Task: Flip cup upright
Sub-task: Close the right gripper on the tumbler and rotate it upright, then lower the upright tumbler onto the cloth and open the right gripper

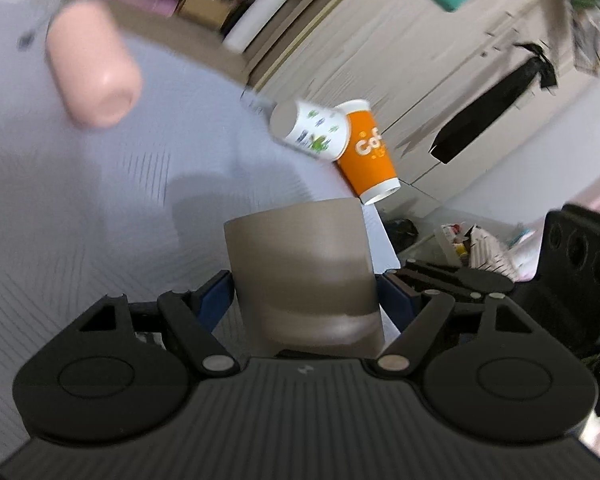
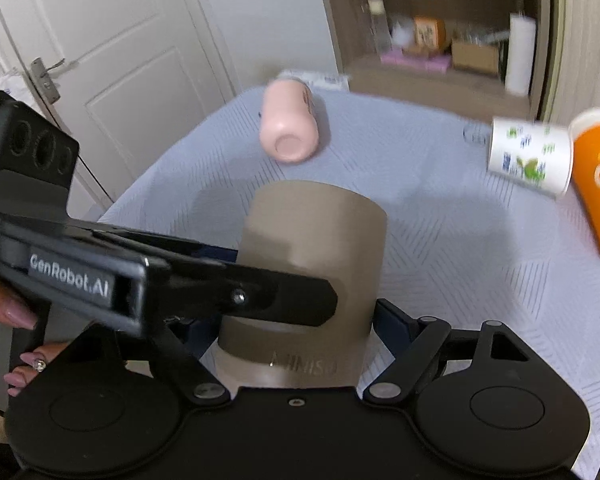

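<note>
Both tongs, left tongs (image 1: 306, 300) and right tongs (image 2: 296, 328), clamped on taupe cup (image 1: 300, 272); only right view shows door (image 2: 112, 52).

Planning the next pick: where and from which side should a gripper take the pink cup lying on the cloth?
Mid-body of the pink cup, fingers across its curved sides, coming from above. It lies on its side on the cloth, closed base toward the right wrist camera, so end-on pinching looks poor. The left gripper holds the taupe cup.
</note>
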A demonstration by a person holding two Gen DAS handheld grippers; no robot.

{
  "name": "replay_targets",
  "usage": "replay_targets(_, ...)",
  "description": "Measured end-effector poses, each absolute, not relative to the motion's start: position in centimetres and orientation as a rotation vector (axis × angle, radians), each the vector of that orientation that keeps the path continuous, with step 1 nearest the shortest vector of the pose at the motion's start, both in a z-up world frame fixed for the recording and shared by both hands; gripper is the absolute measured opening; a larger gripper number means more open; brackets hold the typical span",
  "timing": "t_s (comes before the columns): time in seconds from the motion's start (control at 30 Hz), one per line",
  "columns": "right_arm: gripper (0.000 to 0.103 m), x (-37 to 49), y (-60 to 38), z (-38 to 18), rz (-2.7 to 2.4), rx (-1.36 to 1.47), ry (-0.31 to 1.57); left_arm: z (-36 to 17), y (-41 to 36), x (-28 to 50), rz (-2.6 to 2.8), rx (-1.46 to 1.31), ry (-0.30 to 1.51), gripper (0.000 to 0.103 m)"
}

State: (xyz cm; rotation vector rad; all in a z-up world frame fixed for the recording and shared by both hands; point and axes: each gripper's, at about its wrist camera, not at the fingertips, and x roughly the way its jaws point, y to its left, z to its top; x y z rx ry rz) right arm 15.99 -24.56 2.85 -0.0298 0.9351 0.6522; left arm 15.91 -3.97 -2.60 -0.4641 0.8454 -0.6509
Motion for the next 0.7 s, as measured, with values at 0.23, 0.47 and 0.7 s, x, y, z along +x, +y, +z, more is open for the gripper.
replay_targets(0.23,0.085,14.1,-23.9,3.2,0.674,-0.105,0.752,-0.8,-4.1,14.0,-0.631,-0.285,0.689,0.078)
replay_targets(0.47,0.084,12.7,-22.8,2.5,0.648,-0.236,0.584,-0.3,-3.9,13.6,-0.595,-0.161,0.612,0.077)
replay_targets(0.7,0.084,13.6,-22.3,1.2,0.619,-0.288,0.507,-0.2,-4.4,14.3,-0.577,-0.060,0.586,0.075)
